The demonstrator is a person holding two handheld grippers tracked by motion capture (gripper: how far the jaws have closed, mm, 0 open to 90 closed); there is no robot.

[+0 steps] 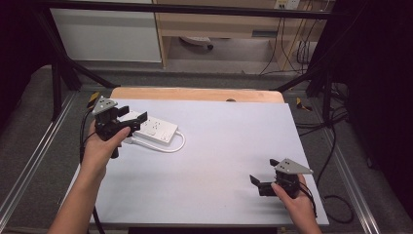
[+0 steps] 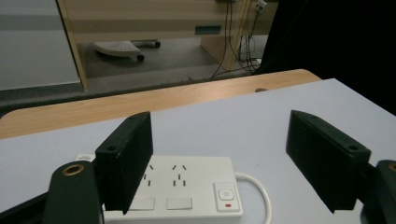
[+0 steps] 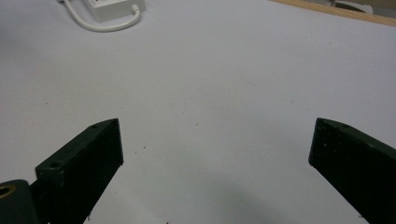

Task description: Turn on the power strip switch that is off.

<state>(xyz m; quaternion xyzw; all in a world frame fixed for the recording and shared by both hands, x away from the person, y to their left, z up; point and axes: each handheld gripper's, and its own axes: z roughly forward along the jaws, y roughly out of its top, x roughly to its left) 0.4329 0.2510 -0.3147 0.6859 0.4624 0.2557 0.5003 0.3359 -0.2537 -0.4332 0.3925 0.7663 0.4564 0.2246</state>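
High view, surface: a pale grey-white rectangular tabletop (image 1: 214, 165) with a strip of light wood along its far edge.
High view, power strip: a white plastic power strip (image 1: 155, 129) lies flat at the far left of the tabletop, its white cable (image 1: 176, 145) looping toward the near side and back.
High view, left gripper: the black two-jaw left gripper (image 1: 135, 118), held in the person's left hand (image 1: 103, 146), sits over the left end of the power strip with its jaws spread.
High view, right gripper: the black two-jaw right gripper (image 1: 263, 174), held in the right hand (image 1: 296, 201), is near the front right corner, well apart from the power strip, jaws spread and holding nothing.

Left gripper view, jaws: wide apart, nothing between the pads.
Left gripper view, power strip: it (image 2: 187, 191) lies just below and ahead, the left jaw overlapping its left part; socket holes, two blank rectangular covers and a switch with a small red mark (image 2: 225, 195) show on top.

Right gripper view, jaws: spread wide over bare tabletop (image 3: 224, 93).
Right gripper view, power strip: one end (image 3: 112, 8) and its cable loop (image 3: 103, 24) lie far off at the top left.
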